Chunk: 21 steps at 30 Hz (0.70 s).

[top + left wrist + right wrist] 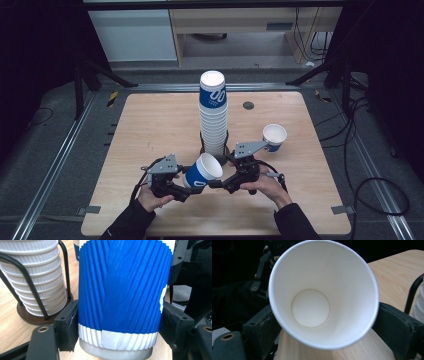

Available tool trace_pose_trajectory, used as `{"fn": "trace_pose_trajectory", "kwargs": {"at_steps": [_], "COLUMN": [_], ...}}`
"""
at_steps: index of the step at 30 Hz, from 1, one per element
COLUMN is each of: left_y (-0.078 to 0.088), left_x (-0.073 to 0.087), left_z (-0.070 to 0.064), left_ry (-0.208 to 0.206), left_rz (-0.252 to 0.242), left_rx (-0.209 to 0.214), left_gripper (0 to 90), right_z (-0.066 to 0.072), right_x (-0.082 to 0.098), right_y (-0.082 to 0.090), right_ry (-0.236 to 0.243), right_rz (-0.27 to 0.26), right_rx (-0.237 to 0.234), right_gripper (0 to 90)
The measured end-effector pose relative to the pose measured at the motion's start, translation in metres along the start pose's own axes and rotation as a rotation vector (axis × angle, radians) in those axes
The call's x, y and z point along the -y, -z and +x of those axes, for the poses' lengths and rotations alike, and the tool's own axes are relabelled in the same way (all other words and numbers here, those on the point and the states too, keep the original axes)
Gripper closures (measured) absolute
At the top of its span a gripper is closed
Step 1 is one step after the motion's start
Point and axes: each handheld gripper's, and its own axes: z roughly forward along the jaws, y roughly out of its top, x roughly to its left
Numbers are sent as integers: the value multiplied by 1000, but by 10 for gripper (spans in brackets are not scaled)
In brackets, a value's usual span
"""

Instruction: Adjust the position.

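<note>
Blue paper cup (201, 172) sits tilted above the bench (150, 130), pinched by the left tool (186, 193) with the right tool (216, 184) straddling its rim, grip unclear; stacking on the tall stack (213, 117) looks pending.

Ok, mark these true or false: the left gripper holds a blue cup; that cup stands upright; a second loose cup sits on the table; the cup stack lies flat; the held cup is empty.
1. The left gripper holds a blue cup: true; its jaws sit on either side of the cup's wall.
2. That cup stands upright: false; it is tilted, mouth towards the right gripper.
3. A second loose cup sits on the table: true.
4. The stack lies flat: false; it stands upright in a wire holder.
5. The held cup is empty: true.
</note>
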Motion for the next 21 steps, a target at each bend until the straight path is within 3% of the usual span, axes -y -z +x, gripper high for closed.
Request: {"fn": "trace_pose_trajectory", "kwargs": {"at_steps": [12,21], "left_y": [-6,-8], "left_x": [-1,-1], "left_z": [-8,-7], "left_ry": [-21,-16], "left_rz": [-6,1], "left_rx": [-4,11], "left_gripper": [261,254], "right_z": [2,4], "right_x": [1,1], "right_y": [-10,-9], "right_ry": [-44,-25], "right_rz": [-18,-13], "right_rx": [-59,-60], "right_gripper": [144,180]}}
